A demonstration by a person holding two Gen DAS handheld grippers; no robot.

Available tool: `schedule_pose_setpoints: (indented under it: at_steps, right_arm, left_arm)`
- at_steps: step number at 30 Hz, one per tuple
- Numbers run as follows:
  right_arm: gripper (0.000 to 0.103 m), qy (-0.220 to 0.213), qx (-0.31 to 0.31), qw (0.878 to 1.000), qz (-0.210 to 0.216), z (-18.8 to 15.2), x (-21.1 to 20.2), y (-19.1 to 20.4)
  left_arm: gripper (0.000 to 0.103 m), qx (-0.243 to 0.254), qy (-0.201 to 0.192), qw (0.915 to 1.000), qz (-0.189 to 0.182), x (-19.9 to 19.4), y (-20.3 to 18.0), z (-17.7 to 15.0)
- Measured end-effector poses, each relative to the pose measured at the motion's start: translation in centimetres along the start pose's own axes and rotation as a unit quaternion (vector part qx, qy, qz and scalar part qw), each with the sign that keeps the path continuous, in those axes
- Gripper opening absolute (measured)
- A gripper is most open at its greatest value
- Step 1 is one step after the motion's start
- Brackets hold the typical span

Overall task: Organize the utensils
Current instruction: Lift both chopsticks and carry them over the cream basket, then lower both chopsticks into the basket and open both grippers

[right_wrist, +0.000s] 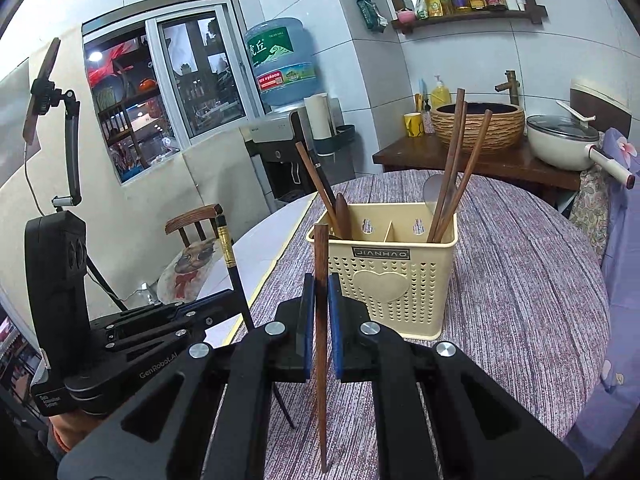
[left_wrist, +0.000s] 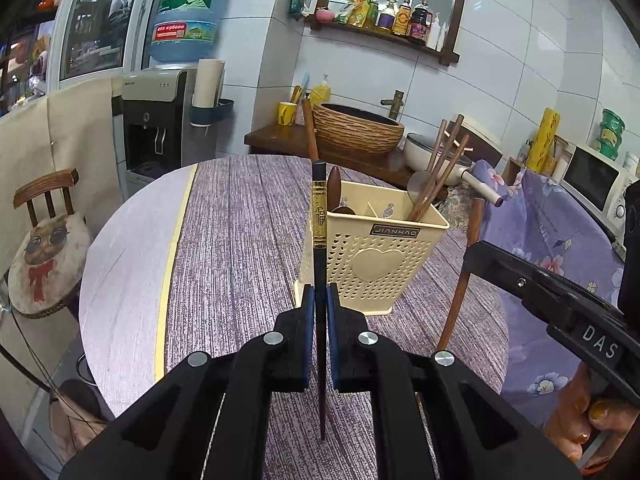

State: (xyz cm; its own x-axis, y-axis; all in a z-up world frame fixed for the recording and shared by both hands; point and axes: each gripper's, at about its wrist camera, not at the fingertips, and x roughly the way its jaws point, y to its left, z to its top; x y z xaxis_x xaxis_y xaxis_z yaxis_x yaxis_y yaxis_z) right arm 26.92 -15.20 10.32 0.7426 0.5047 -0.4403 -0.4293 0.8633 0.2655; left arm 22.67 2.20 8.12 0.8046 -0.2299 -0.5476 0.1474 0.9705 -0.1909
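Chopsticks stand clamped in both our tongs, close before a cream holder point(left_wrist: 376, 248) on a round table point(left_wrist: 240, 240) with a purple cloth. Our left gripper point(left_wrist: 319, 312) pinches a black chopstick point(left_wrist: 319, 264) with a gold band between its blue pads, holding it upright just left of the holder's near corner. Our right gripper point(right_wrist: 321, 300) is closed on a brown chopstick point(right_wrist: 320, 320), also upright, just before the holder's left front corner. Inside the holder, the right compartment has three brown chopsticks point(right_wrist: 452, 176) leaning right, with a spoon point(right_wrist: 434, 188) behind them. Its left compartment has a brown spoon point(right_wrist: 342, 210) and more sticks leaning left. Behind the holder, a woven basin point(right_wrist: 478, 128) and a white pan point(right_wrist: 560, 144) sit on a dark counter. Left of the holder, beyond the table edge, stands a wooden chair point(right_wrist: 192, 248) with a cushion
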Motion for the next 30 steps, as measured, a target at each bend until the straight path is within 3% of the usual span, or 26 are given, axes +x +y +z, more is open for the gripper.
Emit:
schedule_pose_setpoints:
  at_steps: [21, 26, 30]
  right_arm:
    - [0.008, -0.024, 0.000, 1.000, 0.006, 2.0, -1.7, -0.2]
    - [0.008, -0.045, -0.008, 0.999, 0.007, 5.7, -3.0, -0.3]
    - [0.008, -0.078, -0.014, 0.997, 0.002, 10.1, -4.4, -0.3]
  left_arm:
    - [0.007, 0.009, -0.009, 0.9997, -0.022, -0.9, -1.0, 1.6]
    - [0.007, 0.003, -0.006, 0.9977, -0.067, -1.8, -1.3, 5.0]
    - [0.007, 0.016, -0.050, 0.9963, -0.068, -3.6, -2.4, 9.6]
